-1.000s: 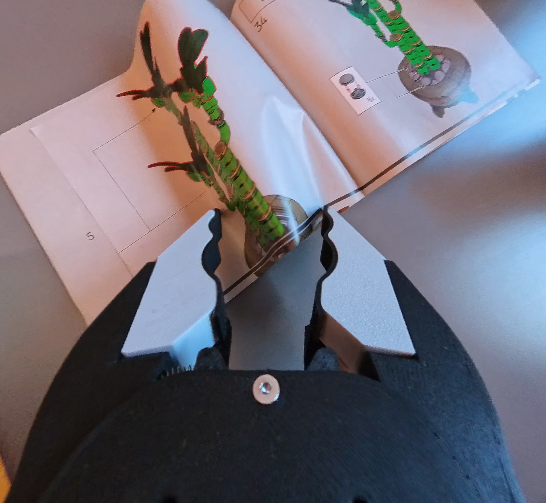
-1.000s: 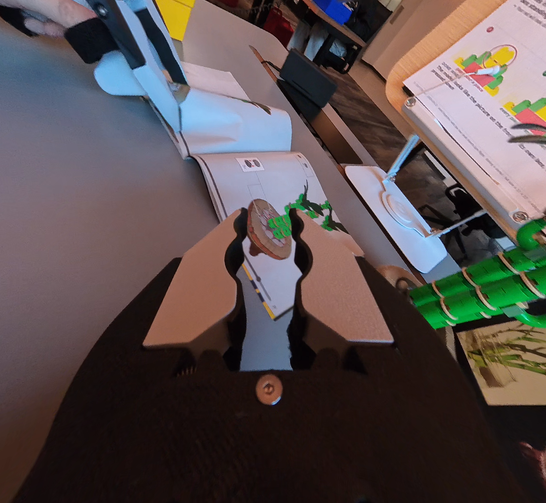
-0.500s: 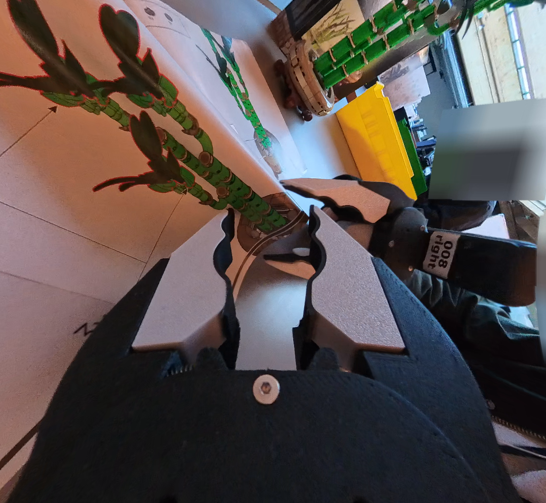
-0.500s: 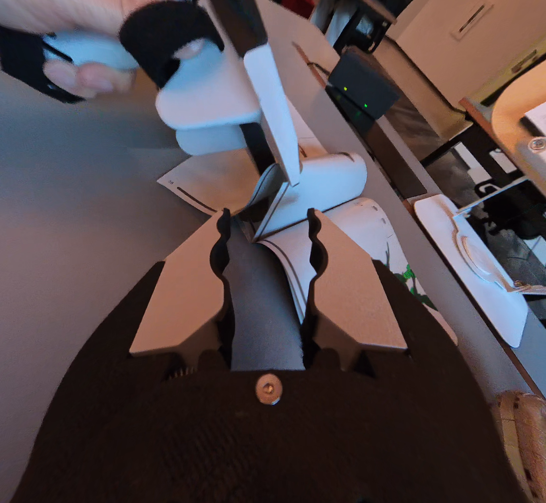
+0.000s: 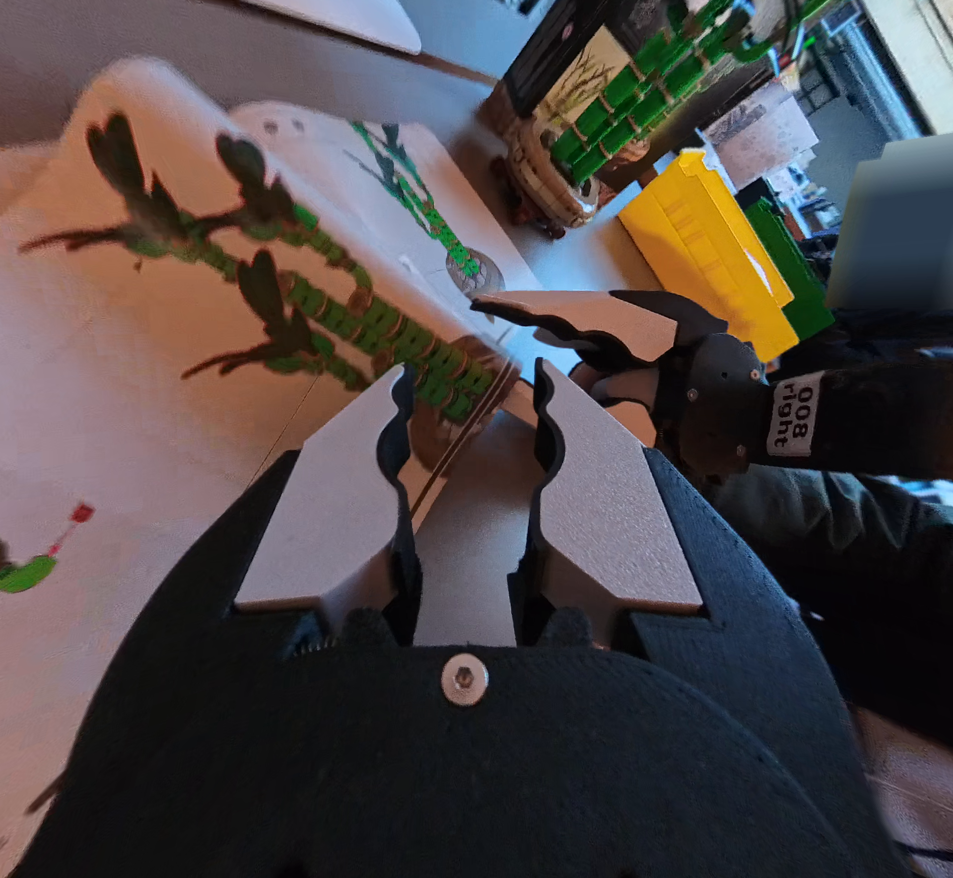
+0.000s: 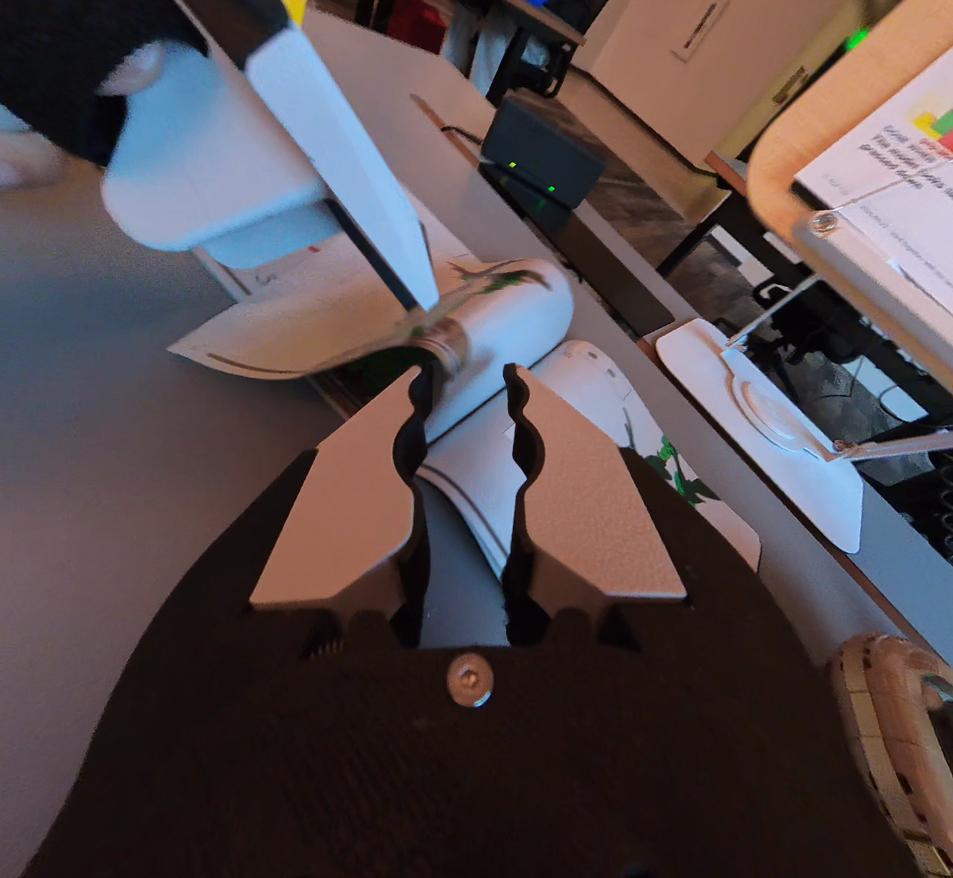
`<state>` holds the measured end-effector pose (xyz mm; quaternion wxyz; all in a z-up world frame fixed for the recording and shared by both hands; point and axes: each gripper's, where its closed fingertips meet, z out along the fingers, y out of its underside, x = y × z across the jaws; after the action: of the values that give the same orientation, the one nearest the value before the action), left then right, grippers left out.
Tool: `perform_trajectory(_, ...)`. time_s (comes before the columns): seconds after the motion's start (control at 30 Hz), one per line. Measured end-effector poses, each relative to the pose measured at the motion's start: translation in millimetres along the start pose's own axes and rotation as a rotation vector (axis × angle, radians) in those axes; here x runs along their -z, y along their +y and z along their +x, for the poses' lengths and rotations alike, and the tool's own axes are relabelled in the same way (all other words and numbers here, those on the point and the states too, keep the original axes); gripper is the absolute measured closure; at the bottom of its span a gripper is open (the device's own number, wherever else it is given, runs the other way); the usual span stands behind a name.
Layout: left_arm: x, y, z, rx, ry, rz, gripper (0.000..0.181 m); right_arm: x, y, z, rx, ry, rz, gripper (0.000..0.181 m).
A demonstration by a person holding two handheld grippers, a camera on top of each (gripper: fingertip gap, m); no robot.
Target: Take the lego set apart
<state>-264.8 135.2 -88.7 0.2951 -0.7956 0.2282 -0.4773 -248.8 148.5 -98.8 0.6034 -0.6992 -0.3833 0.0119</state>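
1. Two claws are now close together at the paper book [image 5: 154,389]. A second ago the right claw [image 6: 464,373] was farther back from it.
2. One page [image 6: 319,337] has come up off the book and bends in the air. Before, the book lay open and flat on the table [image 6: 103,440].
3. The left claw [image 5: 466,373] has its fingers apart, about half wide. The edge of the raised page runs through the gap, next to one finger. It does not look pinched. From the right wrist view, one left finger tip touches the top of that page.
4. The right claw is also open, a bit narrower, and holds nothing. It points at the near edge of the book, just below the raised page.
5. The lego set [image 5: 593,146] is a green bamboo plant in a tan pot [image 5: 546,182]. It stands past the book, beside a yellow bin [image 5: 706,249]. No claw is touching it, and it looks whole.
6. So I think the taking apart has not started yet. The claws seem busy turning a page first.
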Motion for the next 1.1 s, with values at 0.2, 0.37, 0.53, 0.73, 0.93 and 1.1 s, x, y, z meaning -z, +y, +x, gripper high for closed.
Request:
perform_trajectory(0.2,27,-17,-3,-0.203,-0.181,0.114,0.125,15,-11,30,-0.074,0.123,0.087,0.153)
perform_trajectory(0.37,57,-37,6,-0.372,-0.324,0.245,0.118,27,-6,51,-0.079,0.195,0.082,0.153)
perform_trajectory(0.53,54,-30,8,-0.349,-0.299,0.224,0.125,48,2,79,-0.087,0.285,0.062,0.153)
perform_trajectory(0.73,44,-20,1,-0.338,-0.306,0.150,0.125,58,6,92,-0.134,0.258,0.070,0.156)
perform_trajectory(0.93,31,-4,-10,-0.330,-0.331,0.050,0.141,49,37,98,-0.178,0.237,-0.054,0.176)
perform_trajectory(1.1,18,9,-24,-0.395,-0.416,-0.048,0.130,44,59,96,-0.250,0.183,-0.140,0.181)
